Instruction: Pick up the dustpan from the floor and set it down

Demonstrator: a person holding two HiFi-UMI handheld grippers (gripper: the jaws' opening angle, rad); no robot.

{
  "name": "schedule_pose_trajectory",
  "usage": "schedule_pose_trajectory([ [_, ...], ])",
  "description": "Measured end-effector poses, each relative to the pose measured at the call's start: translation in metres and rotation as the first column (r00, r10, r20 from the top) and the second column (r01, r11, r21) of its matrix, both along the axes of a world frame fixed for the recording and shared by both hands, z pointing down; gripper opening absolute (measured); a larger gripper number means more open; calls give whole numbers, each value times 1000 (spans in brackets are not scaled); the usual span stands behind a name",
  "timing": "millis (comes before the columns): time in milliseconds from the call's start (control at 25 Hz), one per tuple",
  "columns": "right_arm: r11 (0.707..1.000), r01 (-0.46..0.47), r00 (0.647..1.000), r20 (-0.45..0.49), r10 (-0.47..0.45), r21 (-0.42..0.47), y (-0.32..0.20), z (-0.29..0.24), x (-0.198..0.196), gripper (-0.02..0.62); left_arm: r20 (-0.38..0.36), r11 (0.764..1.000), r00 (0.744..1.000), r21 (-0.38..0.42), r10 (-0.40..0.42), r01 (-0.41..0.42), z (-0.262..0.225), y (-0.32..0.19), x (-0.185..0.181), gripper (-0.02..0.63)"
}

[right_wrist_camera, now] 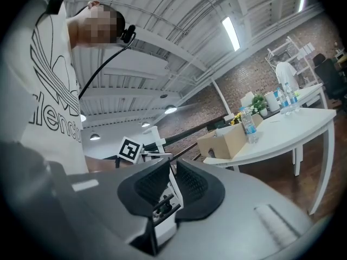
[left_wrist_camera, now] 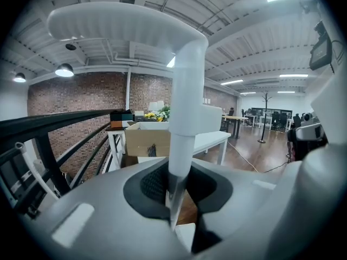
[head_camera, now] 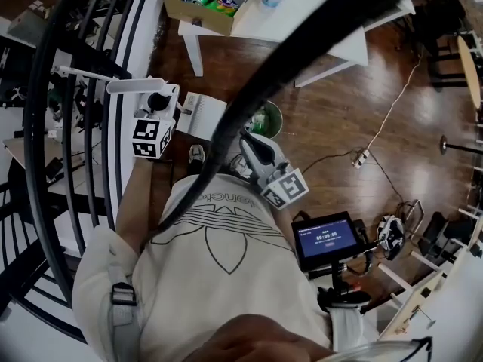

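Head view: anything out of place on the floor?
A white cable ending in what looks like a power strip trails loose across the open wood floor, a likely trip hazard. Nothing looks spilled or broken.

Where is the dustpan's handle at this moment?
In the left gripper view the white dustpan handle stands upright at centre, clamped between the jaws of the left gripper; in the head view it is at upper left, beside the black railing.

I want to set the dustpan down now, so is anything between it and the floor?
Nothing visible lies under the dustpan, held by the left hand-held gripper. A green bin stands close beside it, and the railing on the other side.
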State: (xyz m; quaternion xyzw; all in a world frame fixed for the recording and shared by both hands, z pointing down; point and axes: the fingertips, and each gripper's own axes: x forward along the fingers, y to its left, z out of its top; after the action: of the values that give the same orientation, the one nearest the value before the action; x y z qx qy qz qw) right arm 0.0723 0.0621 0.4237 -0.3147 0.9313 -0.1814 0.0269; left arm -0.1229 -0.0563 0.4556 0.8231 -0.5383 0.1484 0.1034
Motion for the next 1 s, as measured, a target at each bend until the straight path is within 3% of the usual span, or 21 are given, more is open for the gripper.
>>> schedule_pose_trajectory([
  [400, 1000, -23, 1000, -2, 23, -4, -1, 0, -2, 43, -1, 1000, 1000, -16, -13, 13, 11, -6, -10, 84],
  [640, 998, -28, 999, -18, 27, -52, 4, 6, -1, 43, -6, 998, 1000, -51, -27, 27, 33, -6, -16, 84],
  [1000, 988, -47, 997, -67, 37, -150, 0, 54, -3, 43, -6, 997, 999, -57, -46, 45, 102, -33, -29, 84],
])
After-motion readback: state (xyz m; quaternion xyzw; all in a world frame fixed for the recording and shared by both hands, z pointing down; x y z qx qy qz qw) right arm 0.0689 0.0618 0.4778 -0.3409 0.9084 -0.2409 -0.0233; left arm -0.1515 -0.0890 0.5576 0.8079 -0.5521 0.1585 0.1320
